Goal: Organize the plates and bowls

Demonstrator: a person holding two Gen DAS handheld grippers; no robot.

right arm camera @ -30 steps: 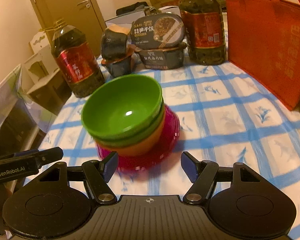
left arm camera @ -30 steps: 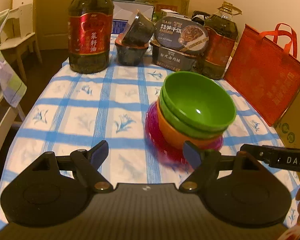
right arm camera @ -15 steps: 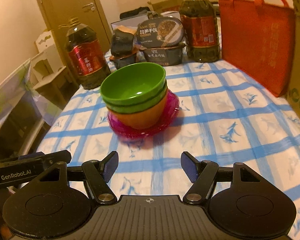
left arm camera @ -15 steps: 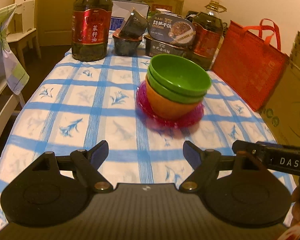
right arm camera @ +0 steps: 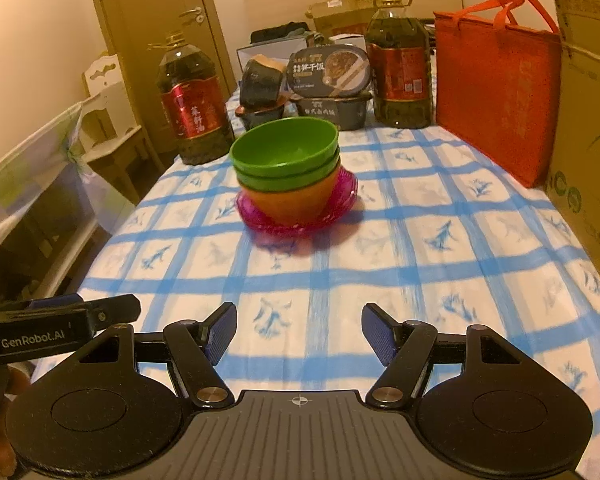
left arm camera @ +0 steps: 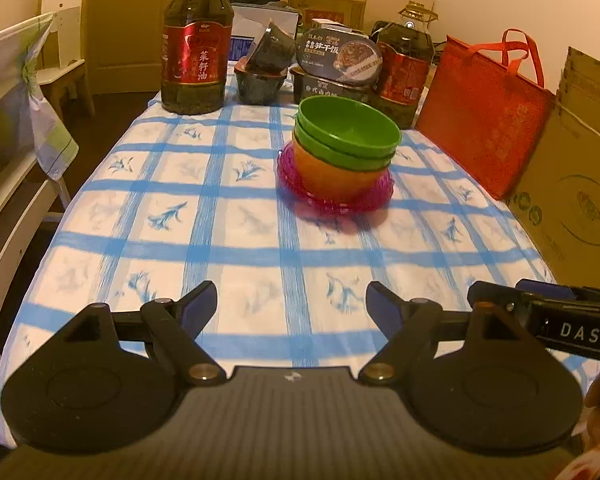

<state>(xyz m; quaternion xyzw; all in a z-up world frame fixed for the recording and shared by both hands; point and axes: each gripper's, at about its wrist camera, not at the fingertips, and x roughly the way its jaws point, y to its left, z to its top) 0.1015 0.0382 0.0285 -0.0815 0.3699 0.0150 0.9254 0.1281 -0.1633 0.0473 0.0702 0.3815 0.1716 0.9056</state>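
Two green bowls (left arm camera: pixel 348 132) (right arm camera: pixel 286 152) are nested in an orange bowl (left arm camera: pixel 332 178) (right arm camera: pixel 292 200), and the stack stands on a pink plate (left arm camera: pixel 300 188) (right arm camera: pixel 340 196) in the middle of the blue-checked table (left arm camera: pixel 220 216) (right arm camera: pixel 420 248). My left gripper (left arm camera: pixel 292 306) hangs open over the table's near end, well short of the stack, with nothing between its fingers. My right gripper (right arm camera: pixel 299 330) is open too and just as far back. Each gripper shows at the edge of the other's view.
Two big oil bottles (left arm camera: pixel 197 44) (right arm camera: pixel 400 64), dark food tubs and boxed meals (right arm camera: pixel 328 68) crowd the far end. A red tote bag (left arm camera: pixel 484 108) (right arm camera: pixel 496 96) and a cardboard box (left arm camera: pixel 580 184) line the right edge. White chairs (left arm camera: pixel 64 40) stand off the left side.
Both grippers have drawn back from the bowl stack toward the table's near end. The stack looks smaller and farther away; it has stayed in place, and both jaws kept the same gap.
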